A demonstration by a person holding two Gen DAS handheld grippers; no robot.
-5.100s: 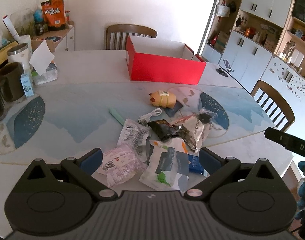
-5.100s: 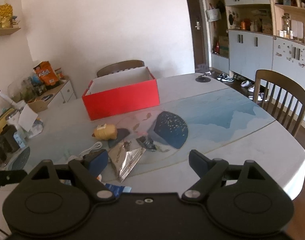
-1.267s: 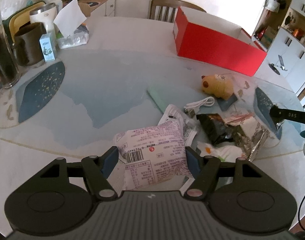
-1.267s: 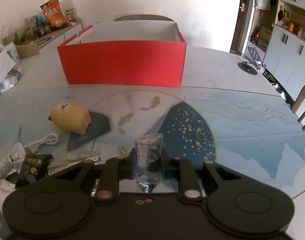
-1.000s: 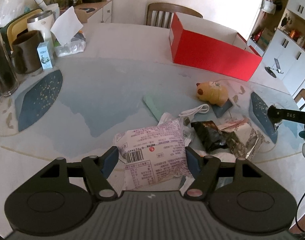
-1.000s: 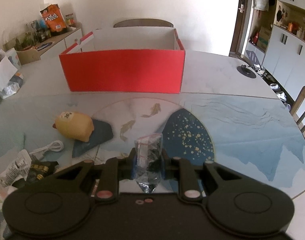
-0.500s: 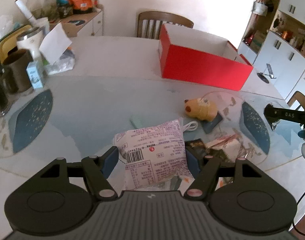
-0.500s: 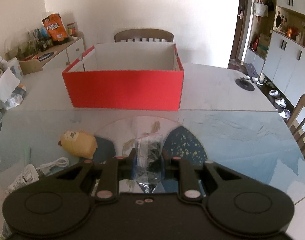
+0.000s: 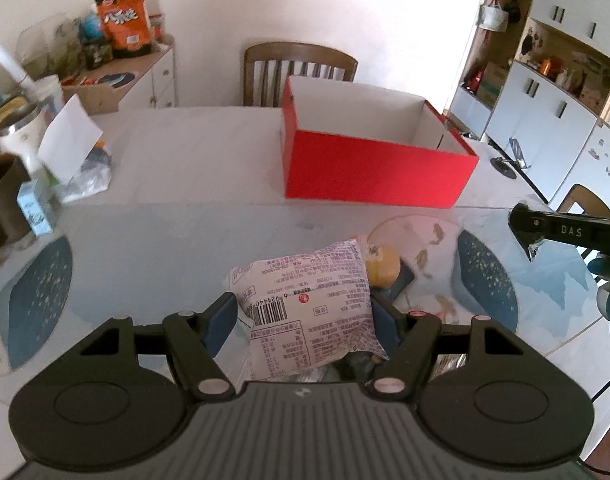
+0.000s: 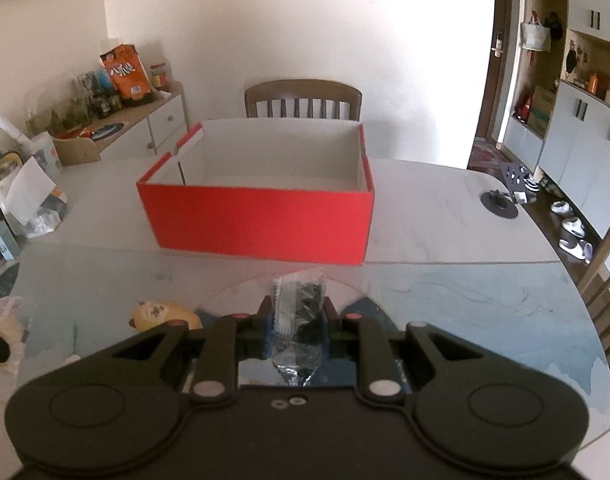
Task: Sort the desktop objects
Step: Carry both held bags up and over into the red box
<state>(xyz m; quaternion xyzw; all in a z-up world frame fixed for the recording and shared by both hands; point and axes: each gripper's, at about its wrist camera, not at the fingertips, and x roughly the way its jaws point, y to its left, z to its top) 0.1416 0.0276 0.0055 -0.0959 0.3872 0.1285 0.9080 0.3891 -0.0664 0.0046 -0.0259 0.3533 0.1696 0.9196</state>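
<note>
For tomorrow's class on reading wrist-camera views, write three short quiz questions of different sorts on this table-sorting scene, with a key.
1. True or false: the red box already holds sorted items.
2. Multiple choice: the left tool grips A) a white cable, B) a pink-printed packet, C) a tissue.
3. Fill in: the right tool is shut on a small clear ____ of dark contents.

Key: 1 false, the visible inside looks bare; 2 B; 3 bag.

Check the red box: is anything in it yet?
Looks empty: the red box shows bare white walls and floor, though its near floor is hidden.
</note>
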